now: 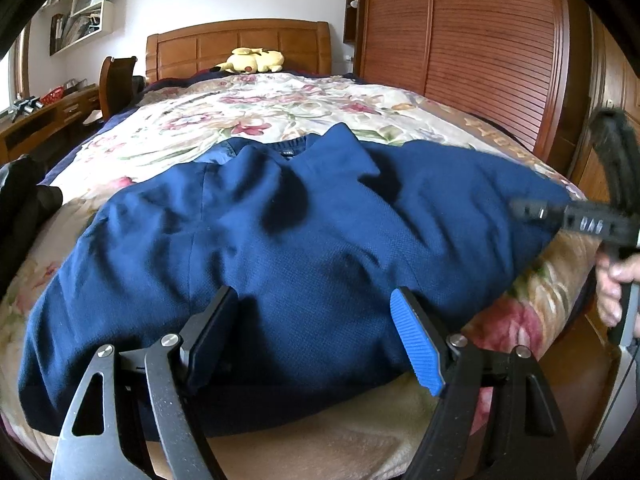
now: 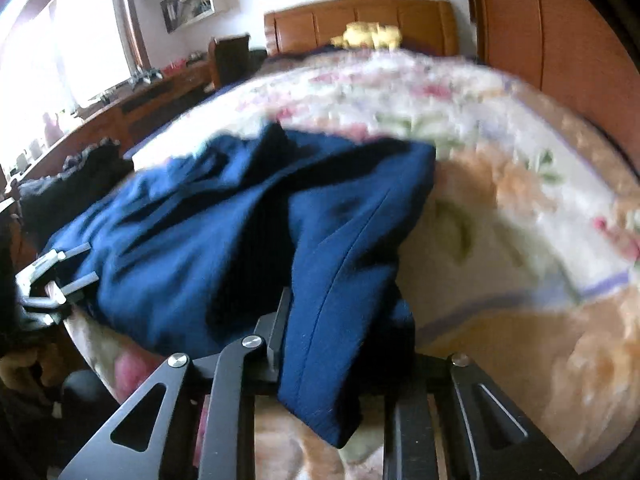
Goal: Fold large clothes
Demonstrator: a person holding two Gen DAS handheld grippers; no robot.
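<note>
The left gripper (image 1: 316, 336) stands with its jaws spread wide, the black finger and the blue-padded finger (image 1: 416, 346) resting on the near part of the navy sweater (image 1: 280, 248), nothing pinched between them; the right gripper (image 2: 340, 344) is closed on a fold of the same sweater (image 2: 336, 280), the cloth draped over and down between its fingers, though the frame is blurred and the right-hand finger is mostly hidden by fabric, so the grip looks firm rather than certain. In the left wrist view the right gripper (image 1: 560, 216) shows as a dark blurred bar at the sweater's right edge, with the person's hand (image 1: 616, 284) on its handle below; in the right wrist view the left gripper (image 2: 56, 276) appears pale at the sweater's far left edge. The sweater lies spread across the foot of the bed on a floral bedspread (image 1: 280, 100), its collar toward the wooden headboard (image 1: 240, 46); a yellow plush toy (image 1: 252, 60) lies against the headboard; a slatted wooden wardrobe (image 1: 480, 48) stands along the bed's right side; a desk (image 1: 48, 116) is at the left.
</note>
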